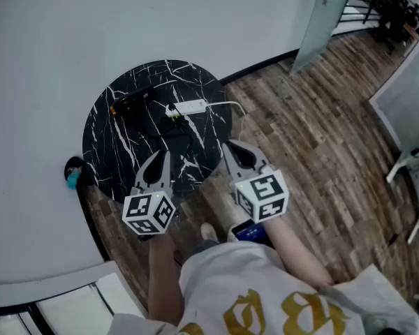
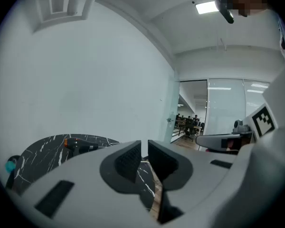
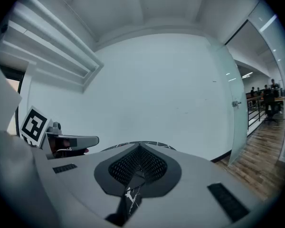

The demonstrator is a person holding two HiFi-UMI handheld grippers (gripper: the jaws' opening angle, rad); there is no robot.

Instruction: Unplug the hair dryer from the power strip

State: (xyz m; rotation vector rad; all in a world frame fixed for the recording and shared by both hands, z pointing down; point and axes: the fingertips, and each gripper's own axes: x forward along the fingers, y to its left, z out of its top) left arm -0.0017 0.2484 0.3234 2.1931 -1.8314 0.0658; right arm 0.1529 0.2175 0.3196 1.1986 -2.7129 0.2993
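Shirt (image 1: 265, 292): the person's, at the bottom edge of the head view.
Left gripper (image 1: 163, 155): over the near rim of the tabletop, pointing away and slightly down. Jaws a narrow slit apart, nothing between them.
Right gripper (image 1: 229, 146): at the near right rim. Jaws pressed together, empty.
Tabletop (image 1: 126, 152): round, black with white veins, set against a white wall.
Cord (image 1: 185, 135): black, looping across the middle of the tabletop ahead of both grippers and up to the plug.
Plug (image 1: 173, 112): seated in the left end of the strip, still in.
Strip (image 1: 190, 107): white, on the far half of the tabletop. Long axis runs left to right in the head view; its white cable (image 1: 227, 105) leaves the right end, off the rim.
Dryer (image 1: 129, 102): black with an orange spot, far left, well left of the strip and apart from it.
Key relation: plug lies straight ahead of the left gripper, well beyond its jaws; the right gripper is about as near but lines up with the strip's cable end. By my judgement, left suits the plug and right suits holding down the strip.
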